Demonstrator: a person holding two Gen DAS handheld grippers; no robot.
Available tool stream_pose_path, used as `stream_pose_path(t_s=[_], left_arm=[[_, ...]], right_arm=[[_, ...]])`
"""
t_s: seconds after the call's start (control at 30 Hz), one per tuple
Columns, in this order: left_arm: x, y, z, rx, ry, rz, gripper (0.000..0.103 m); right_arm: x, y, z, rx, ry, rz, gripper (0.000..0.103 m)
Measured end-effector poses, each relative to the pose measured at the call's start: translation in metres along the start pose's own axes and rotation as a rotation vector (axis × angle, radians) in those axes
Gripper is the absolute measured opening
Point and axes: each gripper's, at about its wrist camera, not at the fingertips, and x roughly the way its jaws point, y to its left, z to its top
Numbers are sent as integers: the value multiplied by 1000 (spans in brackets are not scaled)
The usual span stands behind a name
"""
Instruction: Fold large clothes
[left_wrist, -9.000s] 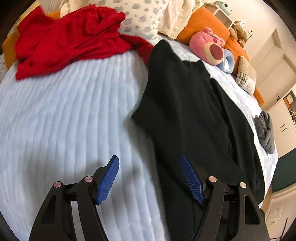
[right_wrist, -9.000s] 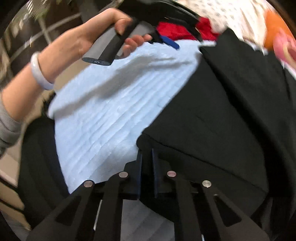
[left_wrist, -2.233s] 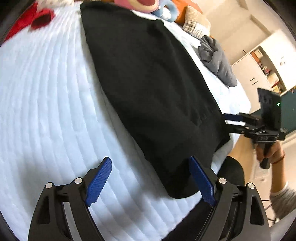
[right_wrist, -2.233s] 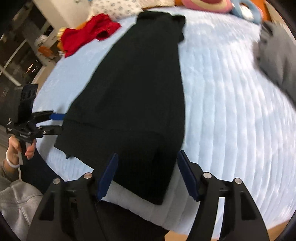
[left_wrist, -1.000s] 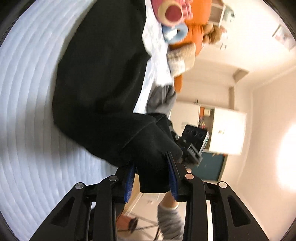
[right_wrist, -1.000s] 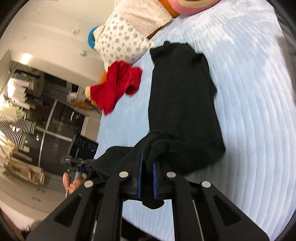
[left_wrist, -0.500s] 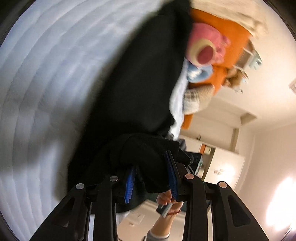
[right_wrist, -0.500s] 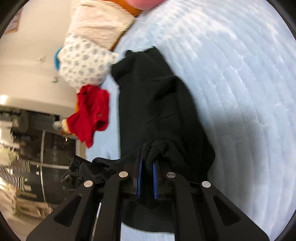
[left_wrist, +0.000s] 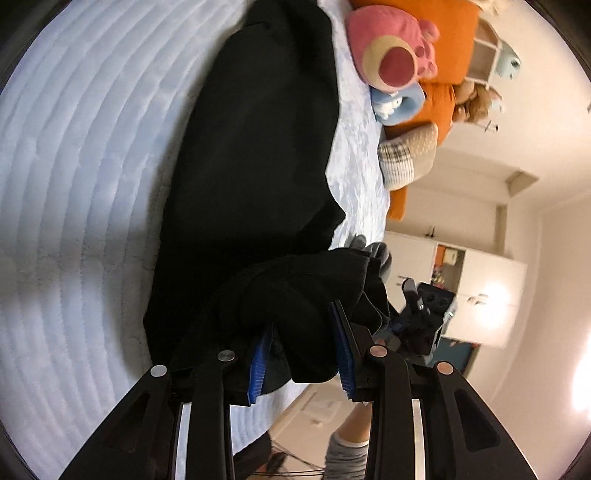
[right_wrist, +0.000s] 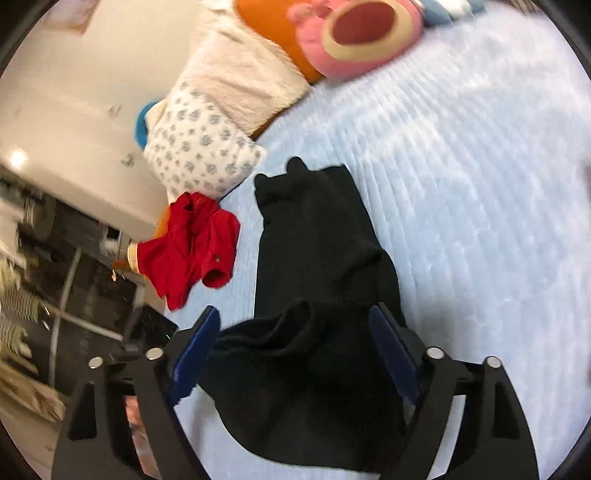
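A long black garment (left_wrist: 255, 147) lies on the pale blue bed (left_wrist: 74, 184), its near end lifted and doubled back over the rest. My left gripper (left_wrist: 301, 350) is shut on a bunched corner of that near end. In the right wrist view the black garment (right_wrist: 325, 258) runs away from me, its near end piled loosely between my fingers. My right gripper (right_wrist: 295, 354) is open, its blue pads (right_wrist: 391, 354) apart on either side of the cloth. The right gripper (left_wrist: 421, 314) also shows in the left wrist view, past the held corner.
A red garment (right_wrist: 192, 247) lies crumpled at the bed's far left edge. Pillows (right_wrist: 207, 147), orange cushions (left_wrist: 450, 40) and a pink plush toy (right_wrist: 354, 33) line the head of the bed. A grey garment (left_wrist: 376, 254) peeks out behind the black cloth. White cupboards (left_wrist: 480, 295) stand beyond.
My right gripper has opened and let go of its corner of the black garment. Both grippers carried the near end toward the head of the bed. The left gripper still holds its corner.
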Motion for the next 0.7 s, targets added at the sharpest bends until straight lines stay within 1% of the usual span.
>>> stream_pose_path(t_s=[0.07,0.1,0.13,0.17,0.2,0.23,0.27,0.3,0.33,0.37,0.4,0.43,0.5,0.53,0.6,0.67,0.7], left_arm=[[0,-5,2,-23,3,-25,37],[-1,-1,1,-39,4,-36,38],[0,1,2,-56,-1,-43,39],[0,3,3,-74,-16,-63,49],[-6,9,-2,-79,-47,-83,71],[-18,13,-5,-77,-110,-90,85],[-26,12,-5,-76,-162,-95,96],[-33,10,-6,-76,-203,-102,96],[-43,8,-7,-65,-232,-100,96],[-49,2,-10,-44,-244,-88,96],[-54,-6,-13,-8,-258,-61,97],[-57,-12,-17,17,-260,-39,97],[-55,-24,-23,82,-250,-6,97],[-48,-35,-28,139,-231,22,97],[-35,-49,-38,235,-211,81,97],[-16,-66,-54,381,-223,183,97],[-11,-69,-60,433,-233,219,97]], right_arm=[[0,23,-16,-135,37,5,59],[5,37,-28,-214,71,17,55],[12,46,-39,-271,98,8,52],[23,57,-50,-327,128,-7,49],[32,63,-58,-358,146,-13,49],[46,71,-66,-385,157,-24,49],[61,76,-70,-390,166,-22,49],[74,77,-71,-381,166,-21,49],[83,78,-71,-379,160,-46,49],[96,78,-70,-391,152,-102,49],[105,77,-68,-400,151,-136,49],[121,72,-65,-391,159,-170,49],[144,61,-62,-352,184,-202,49],[149,55,-61,-344,182,-213,50],[150,45,-61,-322,173,-189,53],[135,37,-56,-257,149,-132,53],[125,34,-55,-232,140,-111,54]])
